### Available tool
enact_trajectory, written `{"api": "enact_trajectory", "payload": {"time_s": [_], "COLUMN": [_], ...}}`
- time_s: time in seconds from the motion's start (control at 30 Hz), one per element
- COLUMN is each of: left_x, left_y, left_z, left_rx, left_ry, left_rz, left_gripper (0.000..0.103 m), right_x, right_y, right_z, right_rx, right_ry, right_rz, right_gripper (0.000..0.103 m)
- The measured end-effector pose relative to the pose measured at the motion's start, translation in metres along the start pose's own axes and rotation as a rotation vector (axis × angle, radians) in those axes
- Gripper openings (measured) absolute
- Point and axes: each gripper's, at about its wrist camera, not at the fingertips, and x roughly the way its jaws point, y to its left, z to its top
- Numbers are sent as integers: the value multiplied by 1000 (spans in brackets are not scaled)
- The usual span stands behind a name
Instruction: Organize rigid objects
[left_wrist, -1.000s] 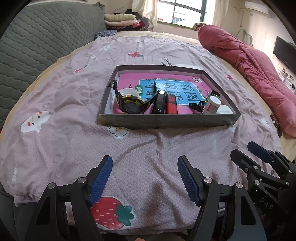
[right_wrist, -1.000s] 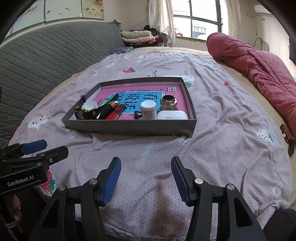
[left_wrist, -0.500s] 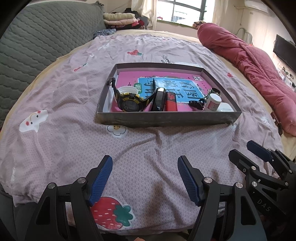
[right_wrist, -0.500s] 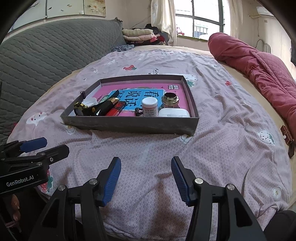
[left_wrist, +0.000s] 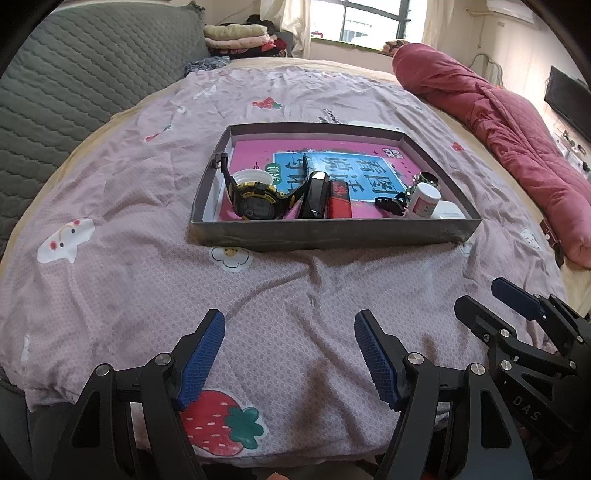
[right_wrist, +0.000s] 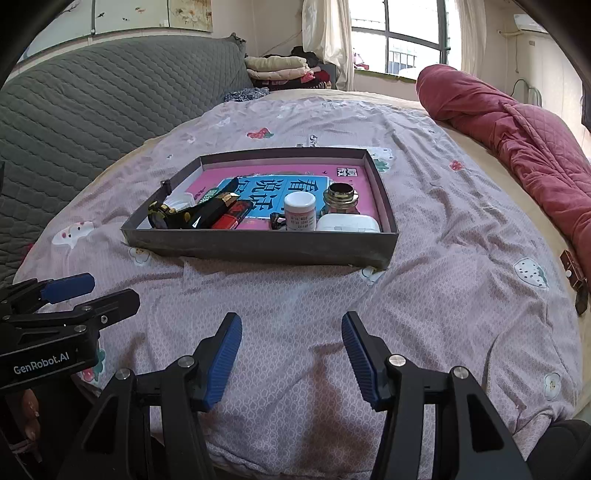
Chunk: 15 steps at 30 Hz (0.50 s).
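A shallow grey tray (left_wrist: 332, 234) (right_wrist: 258, 249) sits mid-bed on a pink bedsheet. In it lie a pink and blue book (left_wrist: 343, 162), a black and yellow watch (left_wrist: 255, 205), a black case (left_wrist: 316, 199), a red lighter (left_wrist: 339, 201), a white jar (left_wrist: 424, 199) (right_wrist: 300, 211), a brass-rimmed pot (right_wrist: 341, 199) and a white box (right_wrist: 347, 223). My left gripper (left_wrist: 290, 354) is open and empty over the sheet, short of the tray. My right gripper (right_wrist: 291, 350) is open and empty, also short of the tray.
A grey quilted headboard (right_wrist: 92, 110) runs along the left. A rolled red quilt (left_wrist: 498, 129) lies at the right. Folded clothes (right_wrist: 280, 68) are stacked at the far end by the window. A small brown and black object (right_wrist: 576, 280) lies at the bed's right edge.
Both grippers have crept slightly and the view tilted a little; the tray sits a bit higher in the frames. Both stay open and empty.
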Motion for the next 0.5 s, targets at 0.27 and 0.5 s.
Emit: {"api": "enact_trajectory", "payload": {"time_s": [0.27, 0.5], "left_x": [0, 1], "left_y": [0, 0], "left_z": [-1, -1], "left_rx": [-1, -3], "left_ry": [4, 8], "left_rz": [0, -4], "left_gripper": [74, 74], "right_x": [1, 2], "right_y": [-1, -3], "right_z": [0, -2], "right_rx": [1, 1], "right_ry": [2, 8], "right_rz": [1, -3], "right_gripper": [56, 56]}}
